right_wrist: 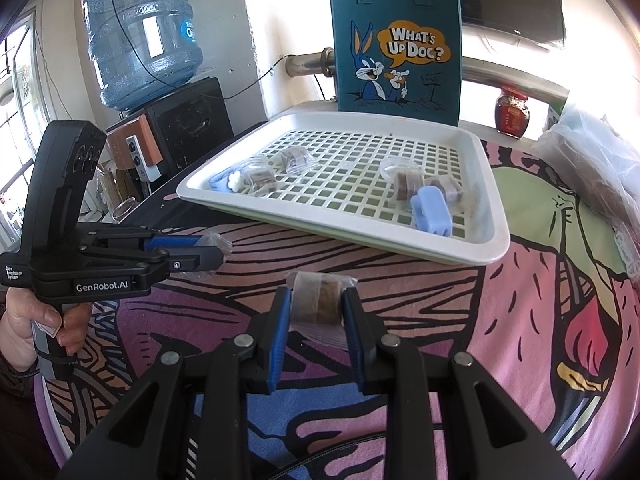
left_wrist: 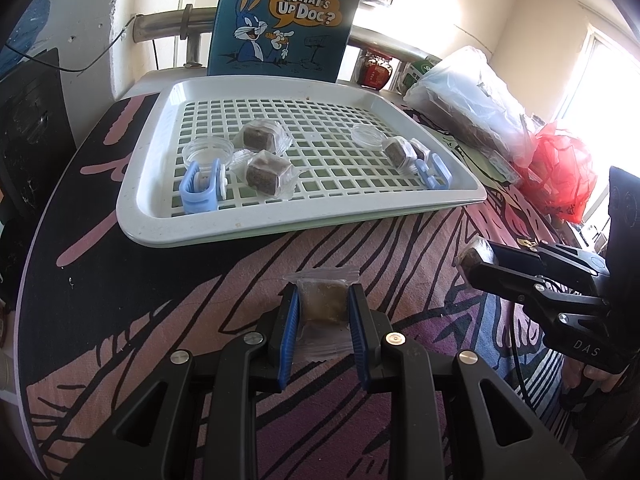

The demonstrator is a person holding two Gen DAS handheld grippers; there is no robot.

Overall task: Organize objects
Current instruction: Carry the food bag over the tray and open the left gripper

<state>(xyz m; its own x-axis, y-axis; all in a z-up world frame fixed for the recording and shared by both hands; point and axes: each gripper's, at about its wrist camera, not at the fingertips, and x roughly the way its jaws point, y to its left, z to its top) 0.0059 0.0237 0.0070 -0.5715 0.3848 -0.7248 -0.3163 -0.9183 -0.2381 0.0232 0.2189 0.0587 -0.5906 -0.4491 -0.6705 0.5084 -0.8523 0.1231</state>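
My left gripper [left_wrist: 323,304] is shut on a wrapped brown snack cube [left_wrist: 323,305], held above the patterned tablecloth in front of the white grid tray [left_wrist: 168,228]. My right gripper [right_wrist: 316,300] is shut on another wrapped brown cube [right_wrist: 318,299]. Each gripper shows in the other's view: the right one [left_wrist: 474,260] at the right edge, the left one [right_wrist: 214,248] at the left with a hand on its grip. On the tray lie more wrapped cubes [left_wrist: 267,168], two clear round lids [left_wrist: 207,151], and two blue clips [left_wrist: 198,189].
A blue cartoon tote bag [left_wrist: 286,20] stands behind the tray. A clear plastic bag [left_wrist: 468,96], a red bag [left_wrist: 560,172] and a red jar [left_wrist: 376,69] sit at the right. A water bottle [right_wrist: 142,32] on a black cabinet stands left of the table.
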